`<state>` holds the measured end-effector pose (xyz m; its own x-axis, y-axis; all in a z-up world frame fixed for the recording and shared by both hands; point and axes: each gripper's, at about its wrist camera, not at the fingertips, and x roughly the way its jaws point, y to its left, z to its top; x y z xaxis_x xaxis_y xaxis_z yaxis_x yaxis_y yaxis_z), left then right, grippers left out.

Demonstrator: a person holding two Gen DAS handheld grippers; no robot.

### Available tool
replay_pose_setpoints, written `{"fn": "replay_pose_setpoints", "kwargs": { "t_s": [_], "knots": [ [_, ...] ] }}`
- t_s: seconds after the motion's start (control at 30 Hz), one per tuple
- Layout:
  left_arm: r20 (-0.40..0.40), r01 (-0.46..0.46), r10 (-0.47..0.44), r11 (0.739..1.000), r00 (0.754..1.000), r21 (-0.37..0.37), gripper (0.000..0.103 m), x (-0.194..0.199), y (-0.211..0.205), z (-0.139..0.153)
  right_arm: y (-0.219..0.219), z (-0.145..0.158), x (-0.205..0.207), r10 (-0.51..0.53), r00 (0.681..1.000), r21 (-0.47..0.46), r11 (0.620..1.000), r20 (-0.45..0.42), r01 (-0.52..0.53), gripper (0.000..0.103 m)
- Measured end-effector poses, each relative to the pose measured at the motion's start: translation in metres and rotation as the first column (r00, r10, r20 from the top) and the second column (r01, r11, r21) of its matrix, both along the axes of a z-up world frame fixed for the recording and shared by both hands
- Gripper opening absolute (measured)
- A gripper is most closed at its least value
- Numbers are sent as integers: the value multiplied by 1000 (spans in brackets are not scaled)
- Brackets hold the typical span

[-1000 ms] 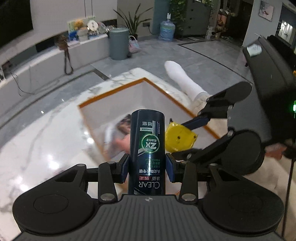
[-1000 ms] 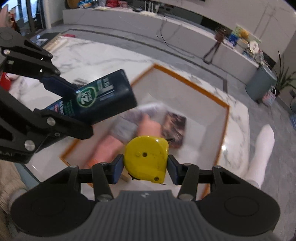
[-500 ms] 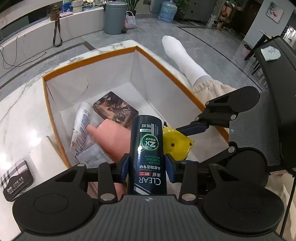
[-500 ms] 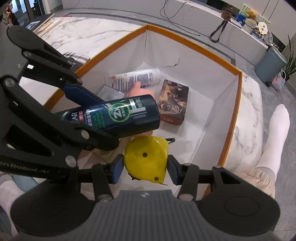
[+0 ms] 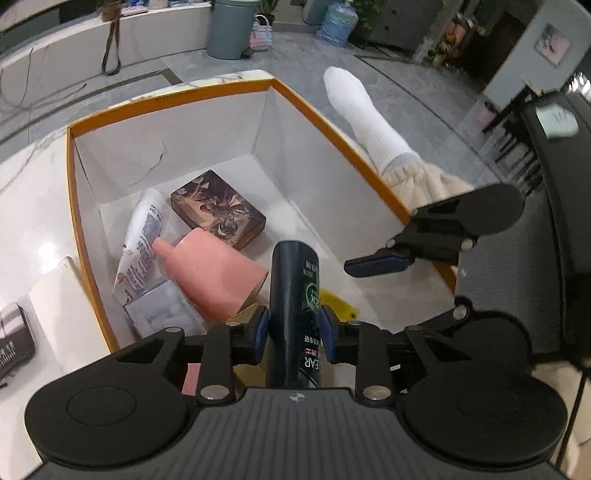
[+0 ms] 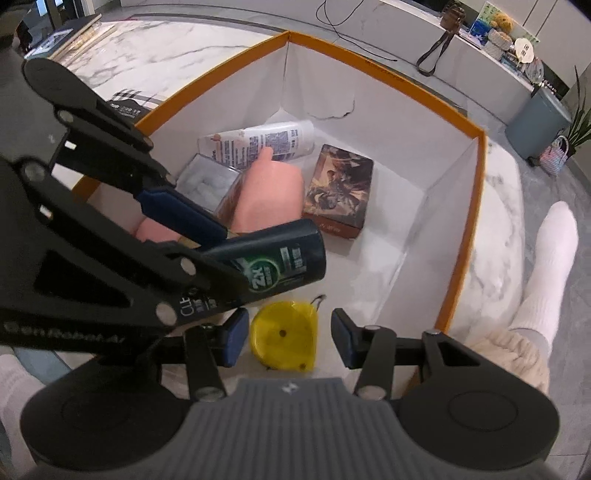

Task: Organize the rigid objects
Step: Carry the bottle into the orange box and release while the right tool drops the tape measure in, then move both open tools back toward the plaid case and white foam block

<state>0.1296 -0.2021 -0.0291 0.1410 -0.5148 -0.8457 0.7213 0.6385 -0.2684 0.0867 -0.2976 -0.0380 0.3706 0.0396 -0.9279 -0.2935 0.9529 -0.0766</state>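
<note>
My left gripper (image 5: 293,332) is shut on a dark CLEAR bottle (image 5: 293,295), held over the near end of the orange-rimmed white box (image 5: 177,96). The bottle also shows in the right wrist view (image 6: 273,264). My right gripper (image 6: 286,338) is open, and the yellow tape measure (image 6: 284,334) lies loose between its fingers on the box floor. In the left wrist view the tape measure (image 5: 338,304) peeks out beside the bottle. The box holds a pink bottle (image 5: 214,271), a white tube (image 5: 142,236), a dark picture box (image 5: 218,208) and a clear case (image 5: 162,312).
A plaid tin (image 5: 13,343) and a white block (image 5: 59,306) lie on the marble table left of the box. A person's leg in a white sock (image 5: 364,114) is beyond the box's right rim. A grey bin (image 5: 231,27) stands far back.
My right gripper has opened and let go of the yellow tape measure, which now lies in the box. Both grippers have dropped lower over the box. The left still holds the bottle.
</note>
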Motion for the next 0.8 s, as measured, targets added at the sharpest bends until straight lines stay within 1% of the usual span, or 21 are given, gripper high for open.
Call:
{"fn": "replay_pose_setpoints", "kwargs": {
  "t_s": [0.27, 0.33, 0.5, 0.67, 0.8],
  "knots": [
    [20, 1, -1, 1000, 1000, -9, 33, -5, -2, 10, -2, 8, -6, -9, 1000, -18, 1000, 16, 9, 49],
    [28, 0, 0, 1000, 1000, -6, 33, -6, -1, 13, -2, 10, -9, -8, 1000, -38, 999, 26, 9, 49],
    [51, 0, 0, 1000, 999, 9, 33, -6, 3, 18, -4, 14, -13, -11, 999, -37, 999, 31, 12, 49],
    [89, -10, 9, 1000, 996, 10, 33, -7, 16, 31, 2, 21, -14, -9, 999, -41, 999, 44, 11, 49],
    [119, -23, 23, 1000, 993, 4, 33, -8, 30, 43, 11, 34, -16, -3, 998, -41, 999, 66, 5, 49]
  ]
}}
